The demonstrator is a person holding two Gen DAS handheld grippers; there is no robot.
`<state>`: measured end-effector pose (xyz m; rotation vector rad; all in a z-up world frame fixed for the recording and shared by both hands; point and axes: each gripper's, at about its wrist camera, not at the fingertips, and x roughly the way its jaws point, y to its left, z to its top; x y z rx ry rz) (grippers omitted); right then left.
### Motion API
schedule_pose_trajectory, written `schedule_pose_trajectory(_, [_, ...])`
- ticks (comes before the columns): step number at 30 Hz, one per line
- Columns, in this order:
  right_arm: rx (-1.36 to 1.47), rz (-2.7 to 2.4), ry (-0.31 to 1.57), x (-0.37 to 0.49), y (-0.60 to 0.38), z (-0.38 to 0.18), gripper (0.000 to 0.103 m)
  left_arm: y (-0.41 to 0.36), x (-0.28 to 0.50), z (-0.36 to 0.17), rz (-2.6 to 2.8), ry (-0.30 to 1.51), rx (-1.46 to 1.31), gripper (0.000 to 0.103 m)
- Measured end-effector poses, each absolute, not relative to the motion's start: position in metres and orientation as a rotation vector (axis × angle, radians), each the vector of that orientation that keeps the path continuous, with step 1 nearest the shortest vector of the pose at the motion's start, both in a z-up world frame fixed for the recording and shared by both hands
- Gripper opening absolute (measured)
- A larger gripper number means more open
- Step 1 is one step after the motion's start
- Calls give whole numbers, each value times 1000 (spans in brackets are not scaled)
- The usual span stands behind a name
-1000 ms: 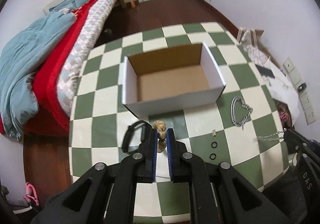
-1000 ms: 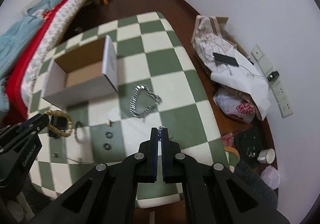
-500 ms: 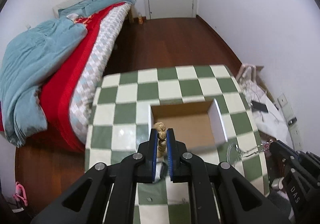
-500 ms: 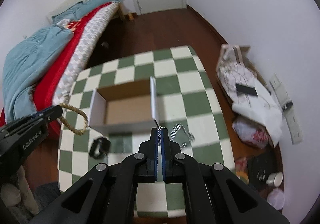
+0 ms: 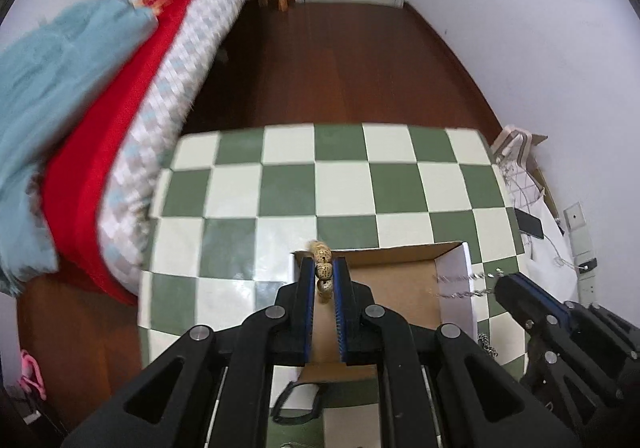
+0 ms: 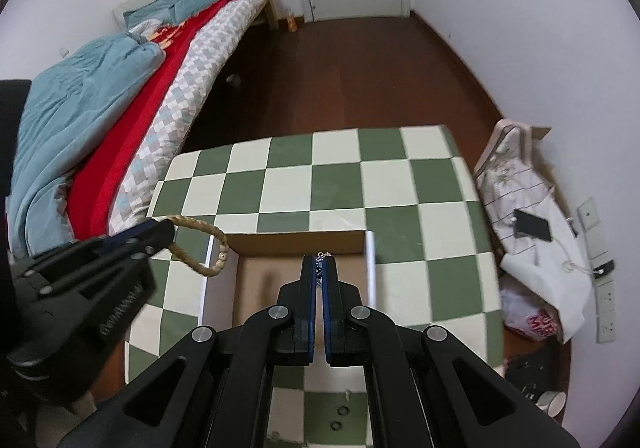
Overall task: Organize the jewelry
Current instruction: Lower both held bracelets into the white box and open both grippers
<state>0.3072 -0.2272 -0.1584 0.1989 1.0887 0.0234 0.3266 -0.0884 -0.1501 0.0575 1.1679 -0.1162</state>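
While both loads hang over the cardboard box [image 6: 288, 276], near the tabletop's [image 6: 336, 184] front edge:
Left hand-held gripper [image 5: 323, 280]: clamped on beaded bracelet [image 6: 200, 248]; judged light, rigid beads on slack cord, pinch across the beads.
Right hand-held gripper [image 6: 319, 280]: closed on silver chain [image 5: 460, 286]; likely limp, slippery, tangle-prone, grip near one end.
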Motion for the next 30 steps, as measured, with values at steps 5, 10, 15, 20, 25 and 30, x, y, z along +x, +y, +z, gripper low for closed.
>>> schedule_pose_trajectory(5, [261, 56, 1166, 337, -231, -190, 3, -89, 346, -179, -148, 1264, 2, 6])
schedule_pose_trajectory(10, [305, 86, 1237, 358, -234, -216, 3, -89, 355, -189, -168, 1310, -29, 9])
schedule_pose_trajectory(15, [348, 98, 1317, 367, -241, -233, 10, -81, 357, -181, -113, 1261, -6, 34])
schedule_pose_trajectory(20, [297, 37, 1317, 358, -243, -231, 68, -62, 350, -172, -23, 1192, 21, 91])
schedule_pose_trajectory(25, [161, -60, 1315, 342, -240, -232, 100, -46, 334, -170, 47, 1136, 87, 103])
schedule_pose_trajectory(30, [91, -68, 1319, 324, -231, -240, 103, -38, 313, -168, 76, 1094, 114, 103])
